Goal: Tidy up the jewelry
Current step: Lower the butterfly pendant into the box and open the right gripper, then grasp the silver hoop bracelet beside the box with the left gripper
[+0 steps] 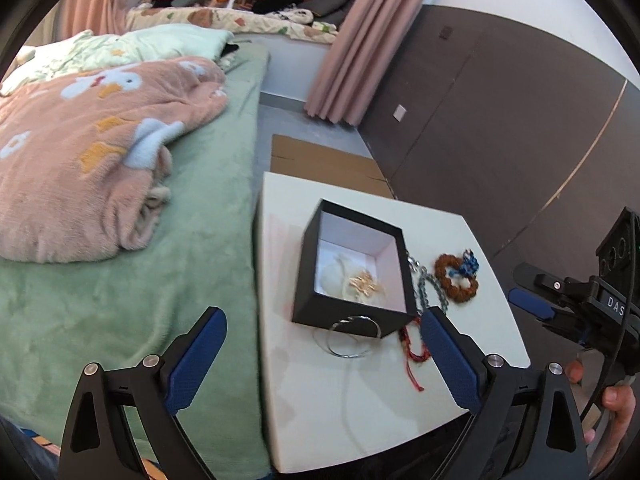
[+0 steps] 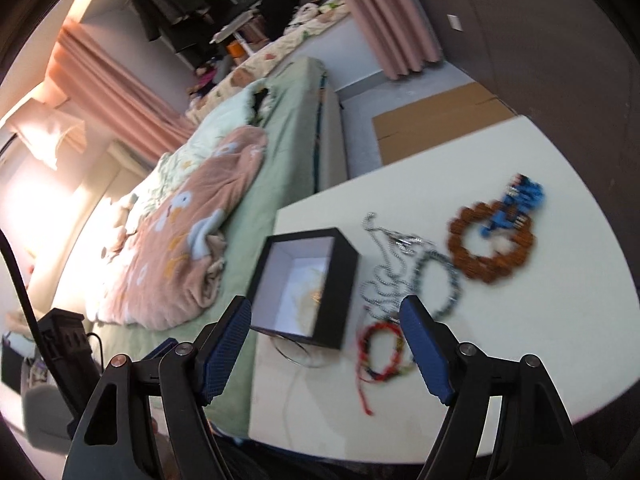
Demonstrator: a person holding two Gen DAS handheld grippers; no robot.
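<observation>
An open black box point(image 1: 352, 304) point(image 2: 340, 280) with a white lining stands on the white table point(image 1: 360, 400) point(image 2: 520, 340). A gold piece point(image 1: 366, 285) lies inside it on pale cloth. A thin silver bangle point(image 1: 352, 338) point(image 2: 298, 354) leans at the box's near wall. To its right lie a red braided bracelet point(image 1: 412, 350) point(image 2: 384, 350), a silver chain point(image 1: 430, 288) point(image 2: 390, 276) and a brown bead bracelet point(image 1: 456, 280) point(image 2: 490, 246) with blue tassels. My left gripper point(image 1: 324, 354) is open just before the box. My right gripper point(image 2: 324, 344) is open too, empty, near the box and red bracelet.
A bed point(image 1: 192, 240) point(image 2: 280, 140) with a green sheet and a pink blanket point(image 1: 92, 152) borders the table's left edge. Flat cardboard point(image 1: 328, 168) point(image 2: 436, 120) lies on the floor beyond the table. A dark panelled wall point(image 1: 500, 120) runs along the right. Pink curtains point(image 1: 372, 40) hang behind.
</observation>
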